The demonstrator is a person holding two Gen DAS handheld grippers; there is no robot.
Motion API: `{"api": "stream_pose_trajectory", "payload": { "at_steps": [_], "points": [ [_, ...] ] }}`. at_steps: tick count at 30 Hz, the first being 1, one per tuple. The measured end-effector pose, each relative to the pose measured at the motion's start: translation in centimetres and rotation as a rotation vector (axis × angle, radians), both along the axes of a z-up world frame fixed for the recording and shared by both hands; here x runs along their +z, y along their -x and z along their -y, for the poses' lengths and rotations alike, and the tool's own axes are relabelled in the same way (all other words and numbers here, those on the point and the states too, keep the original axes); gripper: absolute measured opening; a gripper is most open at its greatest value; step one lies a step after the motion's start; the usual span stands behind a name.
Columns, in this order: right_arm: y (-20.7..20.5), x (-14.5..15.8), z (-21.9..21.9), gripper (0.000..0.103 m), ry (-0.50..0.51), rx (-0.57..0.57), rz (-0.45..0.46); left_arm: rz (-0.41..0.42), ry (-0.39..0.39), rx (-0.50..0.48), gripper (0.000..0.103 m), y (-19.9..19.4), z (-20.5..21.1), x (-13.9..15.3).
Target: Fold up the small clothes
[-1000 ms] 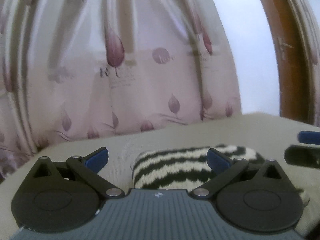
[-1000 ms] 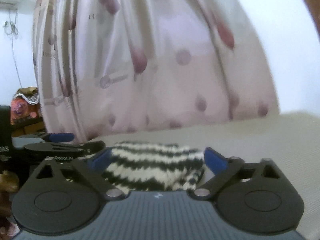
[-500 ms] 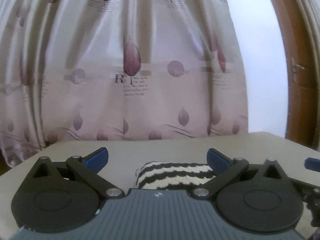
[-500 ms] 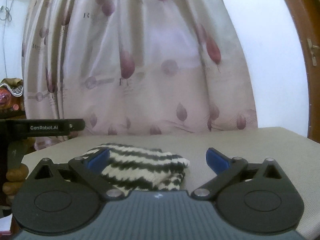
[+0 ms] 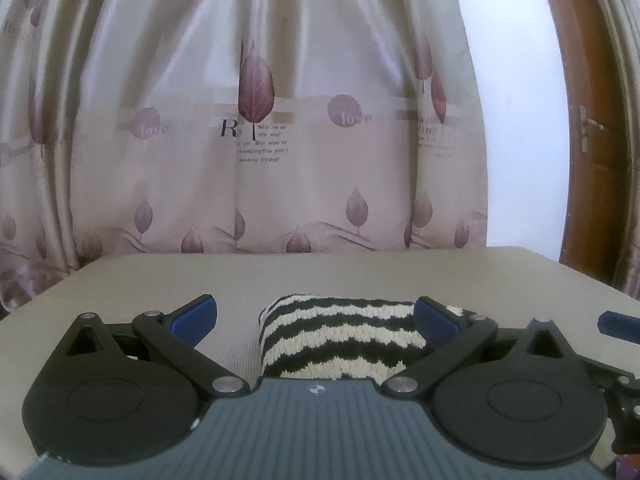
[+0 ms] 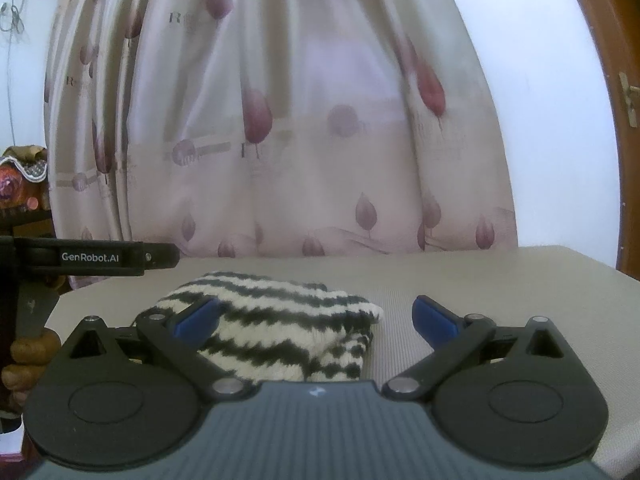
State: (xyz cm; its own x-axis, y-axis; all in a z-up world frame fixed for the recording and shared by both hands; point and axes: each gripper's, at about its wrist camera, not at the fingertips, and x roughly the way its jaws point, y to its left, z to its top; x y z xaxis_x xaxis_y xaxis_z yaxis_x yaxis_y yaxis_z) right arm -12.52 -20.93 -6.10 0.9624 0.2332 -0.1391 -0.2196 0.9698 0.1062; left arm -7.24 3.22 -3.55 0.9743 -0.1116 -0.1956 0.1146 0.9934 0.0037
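Between the spread blue fingertips of the left gripper (image 5: 314, 314), a folded black-and-white striped knit (image 5: 340, 338) is lying on the beige table (image 5: 360, 276), its right end running behind that gripper's right finger. Both claws are standing wide apart, gripping nothing. The right gripper (image 6: 316, 314) is hovering with the knit ahead-left, partly behind its left finger. A leaf-print curtain (image 5: 256, 140) is hanging beyond.

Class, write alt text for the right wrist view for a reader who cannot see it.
A folded black-and-white striped knit garment lies on a beige table, ahead of the open right tongs, which hold nothing. The left tongs show at the left edge; a leaf-print curtain hangs behind.
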Motion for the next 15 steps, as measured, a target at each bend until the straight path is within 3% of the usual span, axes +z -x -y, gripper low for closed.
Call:
{"api": "stream_pose_trajectory", "payload": {
  "at_steps": [15],
  "points": [
    [-0.28,-0.23,-0.20,0.103,0.020,-0.020,-0.010,0.003,0.011,0.020,0.103,-0.43,-0.23,-0.29]
  ]
}}
